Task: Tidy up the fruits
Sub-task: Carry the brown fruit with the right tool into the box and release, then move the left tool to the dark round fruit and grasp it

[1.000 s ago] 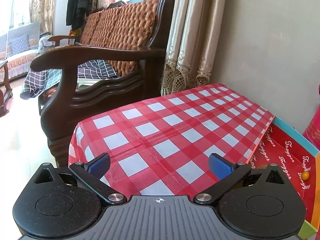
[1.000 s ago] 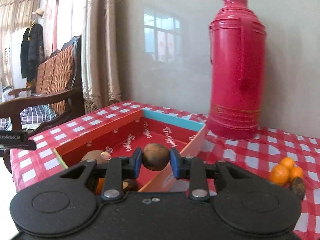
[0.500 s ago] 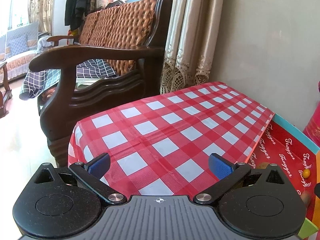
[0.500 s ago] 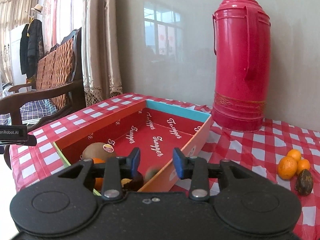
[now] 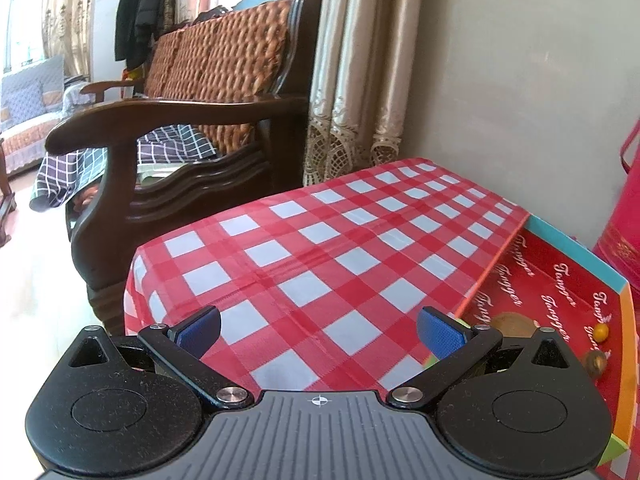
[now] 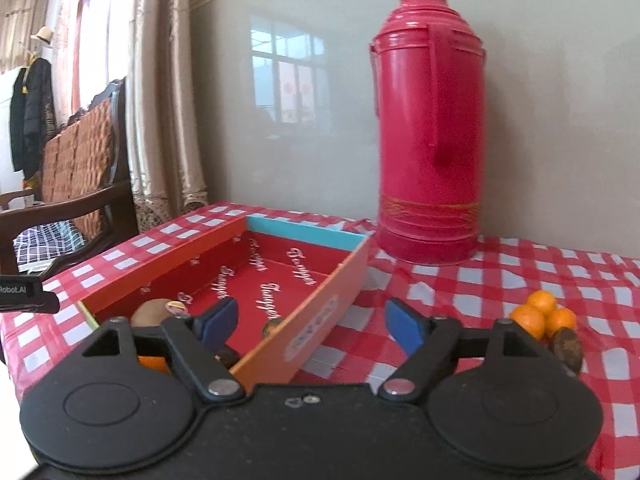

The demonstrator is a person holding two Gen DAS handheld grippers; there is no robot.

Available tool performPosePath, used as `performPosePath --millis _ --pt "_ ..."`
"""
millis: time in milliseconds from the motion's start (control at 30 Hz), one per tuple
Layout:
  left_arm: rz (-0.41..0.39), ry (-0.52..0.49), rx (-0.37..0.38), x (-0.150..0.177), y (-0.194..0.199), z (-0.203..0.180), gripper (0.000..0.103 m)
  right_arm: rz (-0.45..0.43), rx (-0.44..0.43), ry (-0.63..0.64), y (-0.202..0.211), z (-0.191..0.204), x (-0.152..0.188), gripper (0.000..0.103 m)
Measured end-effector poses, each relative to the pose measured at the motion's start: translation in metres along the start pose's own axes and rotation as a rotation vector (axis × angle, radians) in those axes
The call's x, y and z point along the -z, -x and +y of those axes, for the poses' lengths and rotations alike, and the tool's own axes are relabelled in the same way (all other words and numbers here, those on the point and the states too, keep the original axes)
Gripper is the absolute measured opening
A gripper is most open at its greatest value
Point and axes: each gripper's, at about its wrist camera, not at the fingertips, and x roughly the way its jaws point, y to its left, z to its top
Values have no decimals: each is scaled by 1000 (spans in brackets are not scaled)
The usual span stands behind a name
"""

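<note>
An open red cardboard box (image 6: pixel 344 276) lies on the checked tablecloth. Inside it I see a brown kiwi with a sticker (image 6: pixel 154 312), a small brown fruit (image 6: pixel 272 327) by the near wall and an orange fruit (image 6: pixel 152 362) behind my finger. My right gripper (image 6: pixel 310 322) is open and empty above the box's right wall. Three small oranges (image 6: pixel 538 316) and a dark brown fruit (image 6: pixel 566 346) lie on the cloth to the right. My left gripper (image 5: pixel 318 330) is open and empty over the cloth, left of the box (image 5: pixel 576 264).
A tall red thermos (image 6: pixel 430 128) stands behind the box against the wall. A wooden armchair (image 5: pixel 168 152) and curtains (image 5: pixel 360 72) are left of the table. The table's left edge (image 5: pixel 134 264) drops off close to my left gripper.
My right gripper let go of the brown fruit, which dropped into the box, then opened wide and shifted right. My left gripper barely moved.
</note>
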Motion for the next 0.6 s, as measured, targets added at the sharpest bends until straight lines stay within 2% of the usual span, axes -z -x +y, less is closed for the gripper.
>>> performPosePath --millis 300,600 --pt "-55 -68 58 8 22 -35 103 -8 114 -24 14 -28 2 89" --pt "-177 -216 208 29 66 -98 103 -9 262 -91 38 -78 10 93"
